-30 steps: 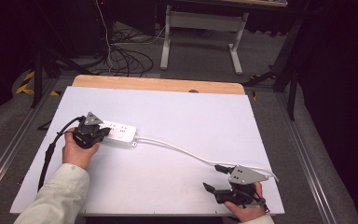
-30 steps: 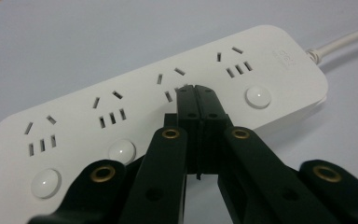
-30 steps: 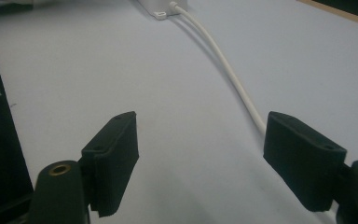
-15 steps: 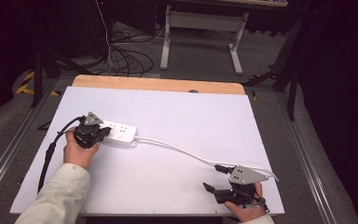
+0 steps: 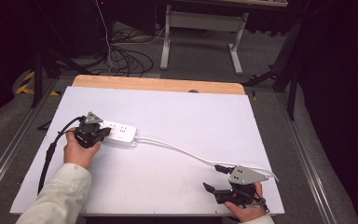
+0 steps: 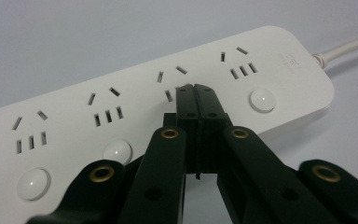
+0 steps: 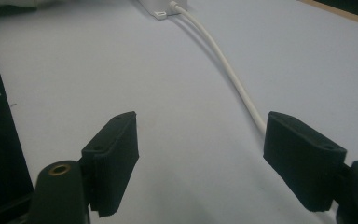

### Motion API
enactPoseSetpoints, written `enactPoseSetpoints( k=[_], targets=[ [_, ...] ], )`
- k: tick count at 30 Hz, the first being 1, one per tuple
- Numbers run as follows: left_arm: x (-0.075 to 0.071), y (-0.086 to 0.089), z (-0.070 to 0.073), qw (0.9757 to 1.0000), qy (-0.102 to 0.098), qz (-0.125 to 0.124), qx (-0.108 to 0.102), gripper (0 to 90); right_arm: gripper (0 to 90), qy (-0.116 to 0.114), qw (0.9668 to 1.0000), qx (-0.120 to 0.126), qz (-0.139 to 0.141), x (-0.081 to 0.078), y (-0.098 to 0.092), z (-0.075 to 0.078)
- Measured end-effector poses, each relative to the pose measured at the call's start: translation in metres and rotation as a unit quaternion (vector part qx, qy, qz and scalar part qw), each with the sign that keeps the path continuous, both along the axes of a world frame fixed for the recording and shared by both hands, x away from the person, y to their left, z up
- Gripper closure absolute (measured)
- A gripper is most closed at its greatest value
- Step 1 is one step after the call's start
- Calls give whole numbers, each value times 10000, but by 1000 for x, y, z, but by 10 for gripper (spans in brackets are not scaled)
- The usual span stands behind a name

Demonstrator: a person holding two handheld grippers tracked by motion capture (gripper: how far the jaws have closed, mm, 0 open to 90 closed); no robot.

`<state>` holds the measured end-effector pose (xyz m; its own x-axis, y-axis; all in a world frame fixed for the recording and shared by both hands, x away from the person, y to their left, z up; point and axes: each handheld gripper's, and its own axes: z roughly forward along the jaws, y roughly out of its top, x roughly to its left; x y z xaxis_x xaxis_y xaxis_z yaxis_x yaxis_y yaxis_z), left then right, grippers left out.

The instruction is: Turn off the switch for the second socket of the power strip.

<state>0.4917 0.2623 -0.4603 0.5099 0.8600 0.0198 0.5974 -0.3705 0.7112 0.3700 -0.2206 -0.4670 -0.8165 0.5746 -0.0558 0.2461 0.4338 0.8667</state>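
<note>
A white power strip (image 5: 121,134) with several sockets and round buttons lies flat on the left half of the white table top (image 5: 196,112). Its white cord (image 5: 182,149) runs right toward the near right corner. My left gripper (image 5: 105,133) is at the strip's left end. In the left gripper view it is shut with nothing between its jaws, and the left gripper's tips (image 6: 196,91) rest on the power strip (image 6: 135,107) beside a socket. My right gripper (image 5: 214,178) sits open near the front right edge. In its own view the right gripper (image 7: 205,158) is empty, with the cord (image 7: 233,74) passing by its right pad (image 7: 303,161).
A wooden strip (image 5: 158,84) edges the far side of the table. The left gripper's black cable (image 5: 50,151) trails along the left side of the board. Beyond the table are floor cables (image 5: 121,56) and a metal stand (image 5: 200,28).
</note>
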Motion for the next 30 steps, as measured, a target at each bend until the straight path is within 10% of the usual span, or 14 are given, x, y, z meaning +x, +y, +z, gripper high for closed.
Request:
enactPoseSetpoints(
  k=[30],
  targets=[
    [-1, -3, -1, 9998, -27, 179, 46, 898, 263, -14, 10000, -21, 12, 0, 0, 0]
  ],
)
